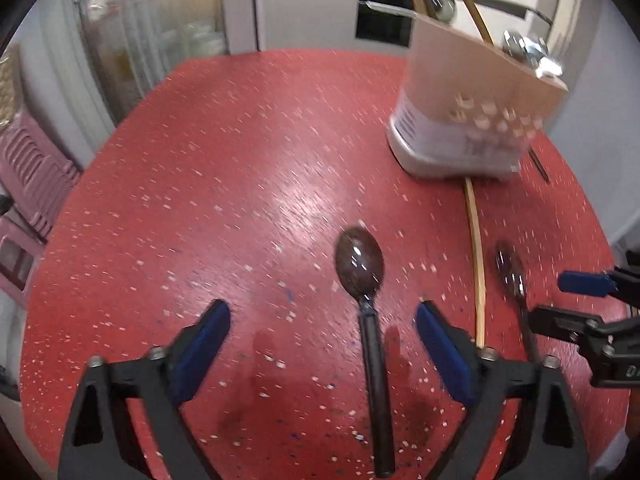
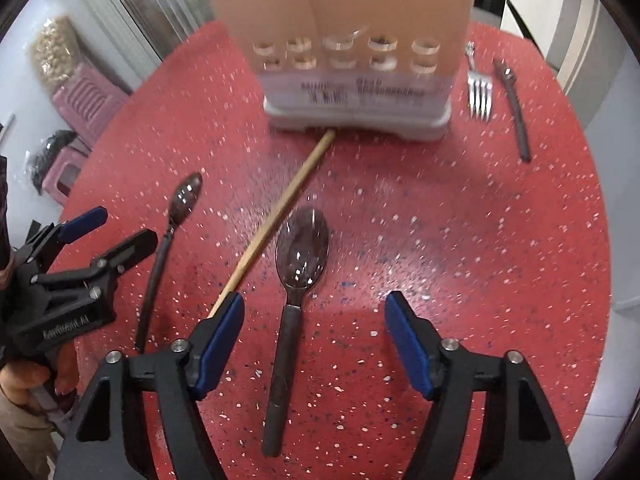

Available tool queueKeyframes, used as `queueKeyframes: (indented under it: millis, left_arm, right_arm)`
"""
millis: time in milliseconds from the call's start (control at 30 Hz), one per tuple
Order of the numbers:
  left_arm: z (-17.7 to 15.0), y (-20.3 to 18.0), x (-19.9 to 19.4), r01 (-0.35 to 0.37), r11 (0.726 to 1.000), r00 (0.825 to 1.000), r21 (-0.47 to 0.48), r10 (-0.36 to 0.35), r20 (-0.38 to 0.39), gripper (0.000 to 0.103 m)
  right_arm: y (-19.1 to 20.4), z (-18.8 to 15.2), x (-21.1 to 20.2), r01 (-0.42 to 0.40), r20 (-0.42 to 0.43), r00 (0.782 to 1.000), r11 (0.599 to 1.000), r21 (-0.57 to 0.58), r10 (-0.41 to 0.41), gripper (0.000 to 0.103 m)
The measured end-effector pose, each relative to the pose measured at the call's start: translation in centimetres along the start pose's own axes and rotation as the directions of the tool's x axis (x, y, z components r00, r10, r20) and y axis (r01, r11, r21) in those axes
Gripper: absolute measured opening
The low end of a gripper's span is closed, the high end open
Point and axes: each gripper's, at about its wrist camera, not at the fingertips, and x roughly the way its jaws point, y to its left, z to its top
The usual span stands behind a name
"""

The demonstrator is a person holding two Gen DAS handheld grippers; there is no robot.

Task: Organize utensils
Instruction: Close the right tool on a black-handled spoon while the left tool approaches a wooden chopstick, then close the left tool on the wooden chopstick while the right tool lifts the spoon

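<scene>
Both the left gripper (image 1: 323, 322) and right gripper (image 2: 315, 317) gape wide, holding nothing. Each straddles a dark-handled, glossy-bowled spoon (image 1: 362, 264) (image 2: 301, 246) lying flat on the red speckled tabletop (image 1: 220, 184). Judged rigid, light, slippery; pinch mid-handle.

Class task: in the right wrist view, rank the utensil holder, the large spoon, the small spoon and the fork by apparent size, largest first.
1. utensil holder
2. large spoon, though it lies nearest the camera, which enlarges it
3. small spoon
4. fork, farthest away, so its true size is unsure
</scene>
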Motion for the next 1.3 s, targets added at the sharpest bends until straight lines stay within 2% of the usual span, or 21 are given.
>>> queueKeyframes:
  millis: [133,300,400,433,467,533,567,600,667,733,833,900,1033,1267,1300]
  left_arm:
    - [-0.1,-0.5,1.6,0.009,1.0,0.998,-0.003,-0.009,-0.063,0.102]
    - [0.3,-1.4,1.9,-0.01,1.0,0.997,0.025,0.012,-0.08,0.1]
    - [0.7,-1.7,1.8,-0.006,0.999,0.996,0.038,0.01,-0.092,0.096]
    - [0.9,-1.9,1.9,-0.004,0.999,0.995,0.046,0.008,-0.096,0.093]
    - [1.1,-2.3,1.8,0.0,0.999,0.995,0.053,0.005,-0.099,0.09]
    - [1.2,-2.9,1.7,0.005,0.998,0.995,0.066,0.001,-0.102,0.085]
    - [1.2,-3.2,1.6,0.008,0.997,0.995,0.07,-0.001,-0.102,0.082]
    - [1.2,-3.4,1.4,0.005,0.997,0.995,0.074,0.002,-0.101,0.081]
    - [1.0,-4.0,1.1,-0.038,0.995,0.995,0.095,0.046,-0.084,0.081]
    - [1.0,-4.7,-0.2,-0.052,0.994,0.998,0.1,0.057,-0.041,0.081]
    - [1.6,-6.1,-2.2,0.009,0.994,1.0,0.112,-0.01,0.01,0.082]
    - [2.3,-7.8,-2.6,0.039,0.989,0.999,0.146,-0.041,0.013,0.082]
    - [3.7,-11.2,-0.6,0.081,0.979,0.996,0.185,-0.071,-0.06,0.082]
    - [4.6,-12.4,3.5,0.096,0.971,0.984,0.221,-0.059,-0.167,0.082]
    - [4.3,-12.4,3.5,0.098,0.97,0.985,0.224,-0.063,-0.162,0.081]
  right_arm:
    - [0.6,0.3,1.4,0.036,-0.032,0.999,0.999,-0.021,-0.036,0.064]
    - [2.1,0.8,2.0,0.097,-0.035,0.994,0.992,-0.082,-0.1,0.055]
    - [3.0,1.1,2.3,0.145,-0.029,0.988,0.981,-0.131,-0.151,0.041]
    - [3.1,1.1,2.3,0.141,-0.029,0.989,0.981,-0.136,-0.146,0.032]
    - [3.2,1.0,2.3,0.138,-0.029,0.989,0.981,-0.139,-0.143,0.027]
    - [3.5,1.1,2.3,0.128,-0.022,0.991,0.982,-0.139,-0.132,0.024]
    - [3.5,1.0,2.2,0.129,-0.017,0.991,0.982,-0.138,-0.133,0.015]
    - [3.5,0.9,2.3,0.13,-0.007,0.991,0.982,-0.135,-0.132,0.012]
    - [3.1,0.9,2.3,0.085,-0.007,0.996,0.991,-0.107,-0.086,0.012]
    - [1.4,0.7,1.9,0.049,-0.002,0.999,0.996,-0.076,-0.05,0.012]
    - [0.2,0.5,1.2,0.02,0.021,1.0,0.998,-0.051,-0.019,0.012]
    - [-0.8,0.4,0.6,0.012,0.039,0.999,0.999,-0.032,-0.011,0.012]
    - [-2.6,-0.4,-1.2,-0.002,0.077,0.997,1.0,0.016,0.001,0.012]
    - [-4.6,-1.2,-3.6,-0.03,0.127,0.992,0.999,0.04,0.025,0.012]
    - [-4.7,-1.2,-3.8,-0.037,0.134,0.99,0.998,0.041,0.031,0.012]
